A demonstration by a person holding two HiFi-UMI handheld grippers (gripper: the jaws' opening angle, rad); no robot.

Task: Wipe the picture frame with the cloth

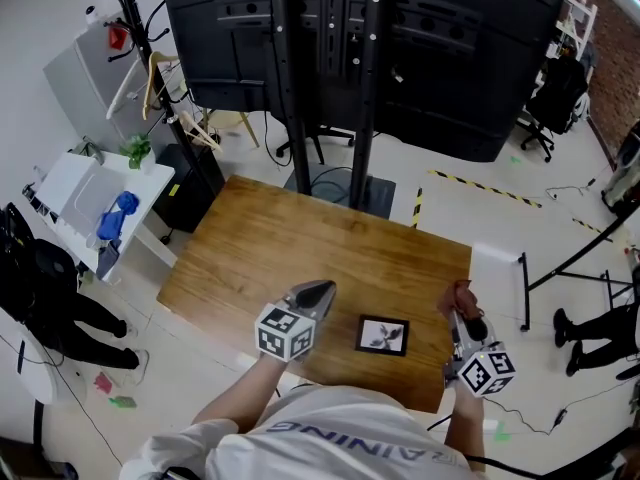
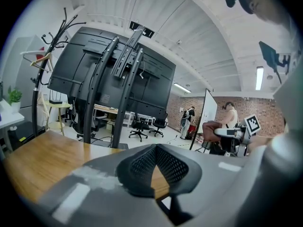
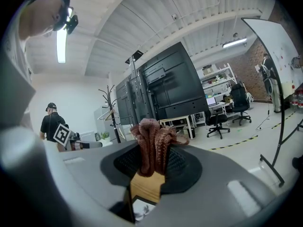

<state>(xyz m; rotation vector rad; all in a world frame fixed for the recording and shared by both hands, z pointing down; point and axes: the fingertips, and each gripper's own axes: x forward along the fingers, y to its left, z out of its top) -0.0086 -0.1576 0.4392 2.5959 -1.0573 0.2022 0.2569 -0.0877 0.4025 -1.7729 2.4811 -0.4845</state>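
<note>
A small black picture frame [image 1: 382, 335] lies flat near the front edge of the wooden table [image 1: 300, 248]; its corner also shows below the right jaws [image 3: 142, 208]. My right gripper [image 1: 463, 315] is held to the right of the frame, tilted up, shut on a bunched reddish-brown cloth [image 1: 460, 296] that sticks out past its tips [image 3: 154, 143]. My left gripper [image 1: 320, 290] hovers just left of the frame, tips together and holding nothing [image 2: 156, 148]. The left gripper view also catches the right gripper with the cloth [image 2: 211, 127].
A large black screen on a wheeled stand [image 1: 330, 68] rises behind the table's far edge. A coat rack [image 1: 150, 58] and a white side desk [image 1: 90, 198] stand at the left. A whiteboard's legs [image 1: 560, 268] and people are at the right.
</note>
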